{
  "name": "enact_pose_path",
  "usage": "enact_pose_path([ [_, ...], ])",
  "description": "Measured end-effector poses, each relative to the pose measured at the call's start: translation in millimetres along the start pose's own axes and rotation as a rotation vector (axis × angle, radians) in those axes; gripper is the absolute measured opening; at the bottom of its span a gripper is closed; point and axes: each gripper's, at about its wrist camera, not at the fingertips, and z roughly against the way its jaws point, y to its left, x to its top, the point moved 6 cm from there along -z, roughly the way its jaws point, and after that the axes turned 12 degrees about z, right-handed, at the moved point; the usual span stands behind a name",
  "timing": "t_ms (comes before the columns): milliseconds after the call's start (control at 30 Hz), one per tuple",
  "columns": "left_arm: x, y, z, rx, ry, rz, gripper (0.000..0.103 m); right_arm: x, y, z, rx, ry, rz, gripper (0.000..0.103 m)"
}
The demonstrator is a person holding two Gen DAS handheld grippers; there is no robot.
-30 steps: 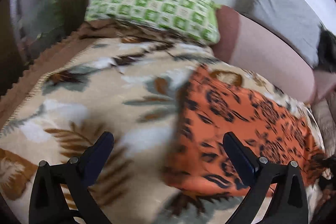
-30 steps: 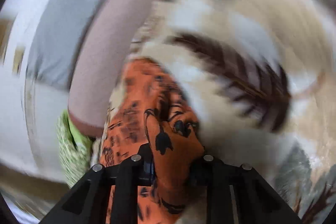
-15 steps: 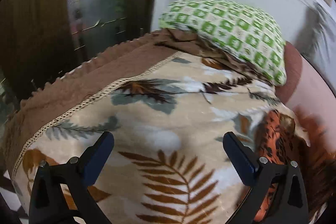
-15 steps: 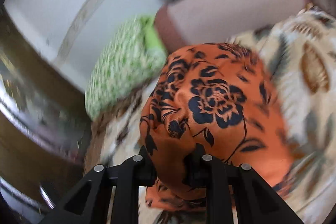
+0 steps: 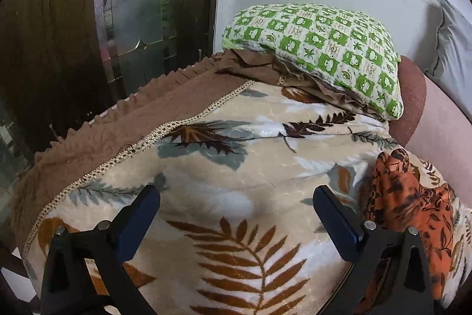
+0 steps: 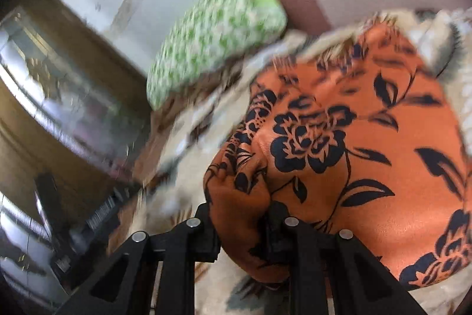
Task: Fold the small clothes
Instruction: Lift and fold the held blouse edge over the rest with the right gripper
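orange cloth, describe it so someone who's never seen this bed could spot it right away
Start at the bed, covered by a cream leaf-print blanket with a green checked pillow at its head. Below the pillow, toward the pink bolster, lies the orange cloth, a bunched edge pinched in the right gripper. It is the only bright orange thing there, printed with black flowers.

The garment (image 5: pixel 410 197) lies on the blanket (image 5: pixel 224 185), pillow (image 5: pixel 318 49) seemingly behind.
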Motion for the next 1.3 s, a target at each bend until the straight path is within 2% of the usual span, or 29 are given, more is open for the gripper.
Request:
enact_pose_path([
  [33, 0, 0, 0, 0.003, -0.004, -0.001, 0.103, -6, -4, -9, 0.014, 0.024, -0.006, 0.03],
  [100, -1, 0, -1, -0.006, 0.0, -0.005, 0.103, -6, -11, -4, 0.07, -0.008, -0.021, 0.03],
  [167, -4, -3, -1, -0.019, 0.003, -0.016, 0.103, 1, -16, 6, 0.133, 0.005, -0.055, 0.039],
  [200, -5, -6, -1, -0.028, 0.002, -0.022, 0.103, 5, -16, 13, 0.187, 0.023, -0.065, 0.06],
  [233, -7, -12, 1, -0.047, -0.001, -0.032, 0.103, 10, -16, 26, 0.238, 0.016, -0.073, 0.075],
  [267, -8, -17, 3, -0.063, -0.004, -0.041, 0.103, 15, -16, 36, 0.268, -0.002, -0.069, 0.076],
  [333, -11, -29, 9, -0.1, -0.023, -0.071, 0.103, 28, -13, 58, 0.354, -0.036, -0.033, 0.076],
  [367, -14, -38, 14, -0.124, -0.036, -0.091, 0.103, 36, -18, 68, 0.371, -0.064, -0.028, 0.076],
  [433, -22, -53, 19, -0.179, -0.036, -0.131, 0.103, 52, -42, 87, 0.239, -0.134, -0.034, 0.075],
  [500, -37, -71, 22, -0.25, 0.007, -0.178, 0.103, 71, -77, 86, 0.136, -0.153, -0.063, 0.073],
  [533, -48, -81, 22, -0.269, 0.028, -0.212, 0.103, 79, -93, 81, 0.098, -0.15, -0.091, 0.063],
  [567, -55, -87, 21, -0.266, 0.037, -0.239, 0.103, 87, -111, 72, 0.054, -0.131, -0.117, 0.056],
  [600, -66, -95, 18, -0.249, 0.054, -0.287, 0.103, 94, -134, 58, 0.003, -0.101, -0.148, 0.042],
  [667, -84, -105, 7, -0.183, 0.081, -0.373, 0.103, 102, -161, 32, -0.051, -0.057, -0.189, 0.039],
  [700, -90, -106, 0, -0.137, 0.087, -0.415, 0.103, 103, -175, 12, -0.074, -0.005, -0.205, 0.037],
  [733, -97, -105, -13, -0.05, 0.089, -0.468, 0.103, 102, -187, -7, -0.115, 0.049, -0.212, 0.035],
  [767, -100, -102, -20, -0.019, 0.101, -0.478, 0.103, 101, -196, -16, -0.128, 0.071, -0.234, 0.031],
  [800, -100, -98, -28, -0.027, 0.144, -0.45, 0.103, 101, -198, -15, -0.122, 0.063, -0.248, 0.028],
  [900, -95, -90, -32, -0.061, 0.197, -0.377, 0.103, 117, -173, -4, -0.116, 0.056, -0.172, 0.032],
  [967, -94, -90, -28, -0.063, 0.192, -0.389, 0.103, 124, -139, 4, -0.052, 0.038, -0.096, 0.032],
  [1033, -89, -90, -22, -0.085, 0.17, -0.367, 0.103, 124, -100, -3, 0.026, 0.071, -0.022, 0.032],
  [1133, -89, -89, -21, -0.077, 0.164, -0.388, 0.103, 114, -58, -37, 0.054, 0.165, 0.067, 0.032],
  [1200, -90, -88, -27, -0.075, 0.187, -0.391, 0.103, 110, -52, -76, 0.012, 0.233, 0.09, 0.032],
  [1233, -90, -86, -29, -0.071, 0.194, -0.387, 0.103, 107, -54, -91, -0.001, 0.249, 0.089, 0.032],
  [1300, -88, -83, -35, -0.072, 0.208, -0.374, 0.103, 112, -61, -106, 0.013, 0.216, 0.059, 0.031],
])
